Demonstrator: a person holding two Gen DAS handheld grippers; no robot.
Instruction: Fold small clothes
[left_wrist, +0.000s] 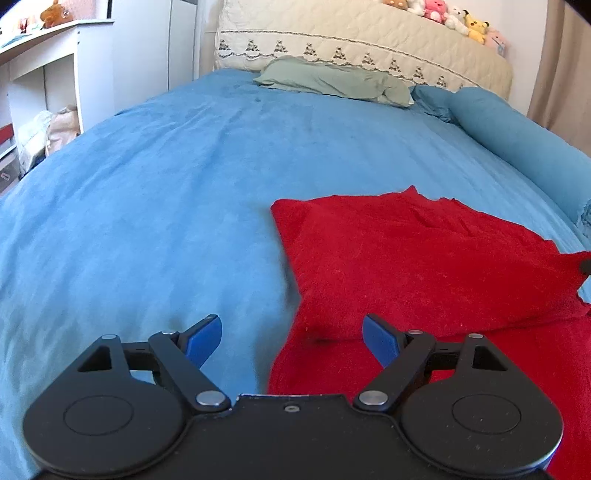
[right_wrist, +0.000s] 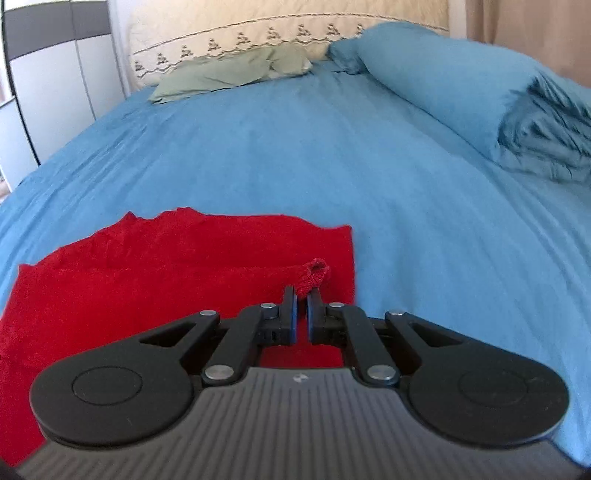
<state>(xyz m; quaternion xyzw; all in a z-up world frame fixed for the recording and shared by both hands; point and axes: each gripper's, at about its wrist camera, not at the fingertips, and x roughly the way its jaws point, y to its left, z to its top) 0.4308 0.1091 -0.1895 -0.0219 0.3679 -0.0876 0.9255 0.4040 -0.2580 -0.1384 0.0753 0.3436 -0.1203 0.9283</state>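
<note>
One red garment (right_wrist: 155, 280) corner pinched by right gripper (right_wrist: 302, 301), left gripper (left_wrist: 291, 338) spread (empty)

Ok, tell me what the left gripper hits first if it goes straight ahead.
Probably the red cloth's left edge or the blue sheet beside it; the left gripper is open and straddles that edge. Depth is unclear.

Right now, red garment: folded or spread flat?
Partly folded. The red garment has one layer doubled over another, with a fold edge across it; the right gripper pinches a corner, the left gripper is open.
</note>
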